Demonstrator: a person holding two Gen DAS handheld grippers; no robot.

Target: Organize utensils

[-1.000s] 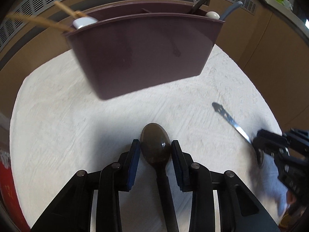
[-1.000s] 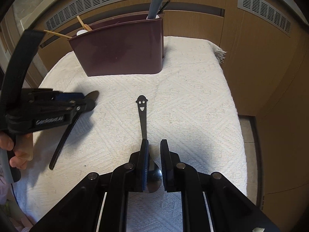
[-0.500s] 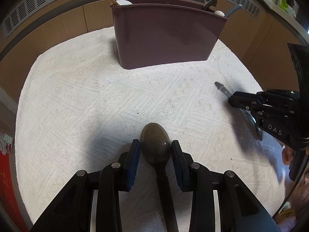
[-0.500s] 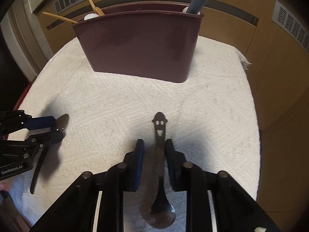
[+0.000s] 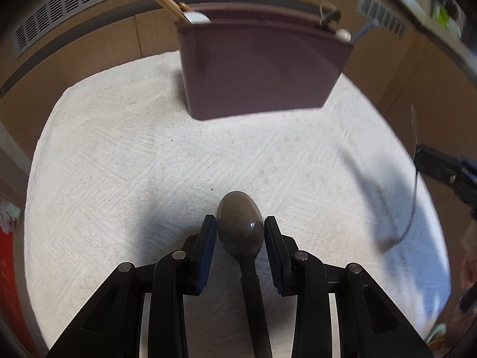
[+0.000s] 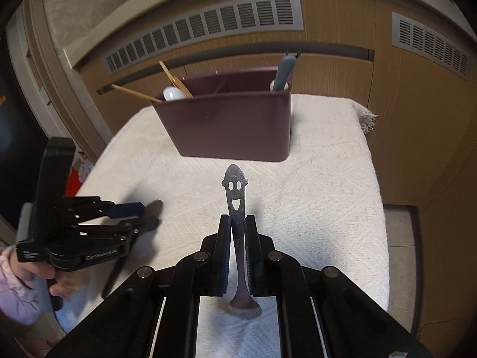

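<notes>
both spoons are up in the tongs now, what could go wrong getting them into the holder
1. The right tongs pinch only the thin handle of the smiley spoon, with its bowl hanging below, so it may swivel or slip.
2. The left tongs grip the dark spoon across its rounded bowl, a hold that could slide.
3. The holder already has chopsticks and a blue handle sticking out, which an incoming spoon could snag.

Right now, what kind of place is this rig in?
Probably a home kitchen or dining corner. A small table under a white woven cloth, wood-look cabinets with vent grilles behind it, and a maroon utensil caddy holding chopsticks and spoons.
</notes>
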